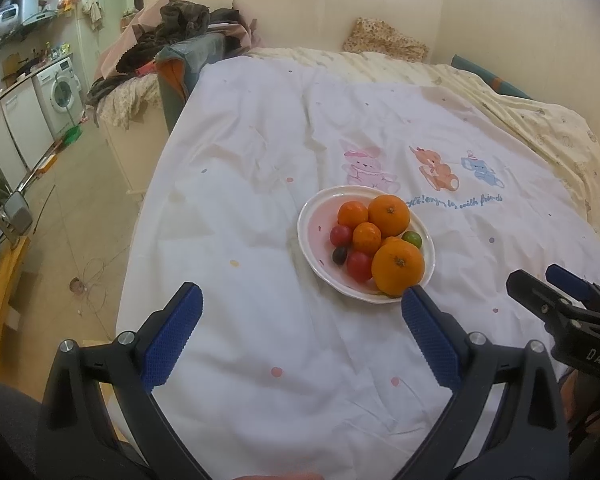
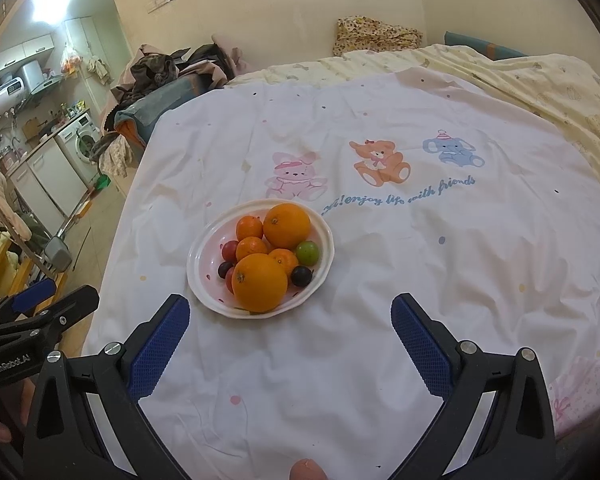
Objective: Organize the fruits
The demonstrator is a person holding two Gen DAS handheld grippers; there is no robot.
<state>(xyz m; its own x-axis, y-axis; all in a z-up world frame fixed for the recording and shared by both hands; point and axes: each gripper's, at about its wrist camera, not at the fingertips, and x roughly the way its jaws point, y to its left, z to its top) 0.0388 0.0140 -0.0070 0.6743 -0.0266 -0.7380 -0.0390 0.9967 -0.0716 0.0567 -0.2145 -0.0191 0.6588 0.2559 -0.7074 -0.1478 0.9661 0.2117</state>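
Observation:
A white bowl (image 1: 311,216) (image 2: 204,252) sits on the white cartoon-print cloth (image 1: 280,340) (image 2: 379,280). It holds two large oranges (image 1: 397,266) (image 2: 260,282), smaller tangerines (image 1: 352,214) (image 2: 250,227), red tomatoes (image 1: 359,266), a green fruit (image 1: 411,239) (image 2: 307,253) and dark plums (image 1: 339,255) (image 2: 301,276). My left gripper (image 1: 300,300) is open just short of the bowl, nothing between its fingers. My right gripper (image 2: 290,312) is open too, to the bowl's right and nearer me. Each gripper shows at the edge of the other's view (image 1: 555,292) (image 2: 40,304).
The cloth lies on a bed with a cream blanket (image 2: 539,84) at the far right and a floral pillow (image 2: 375,34) by the wall. A heap of clothes (image 1: 180,28) lies far left. Left of the bed's edge is bare floor (image 1: 80,200), with a washing machine (image 1: 60,90) beyond.

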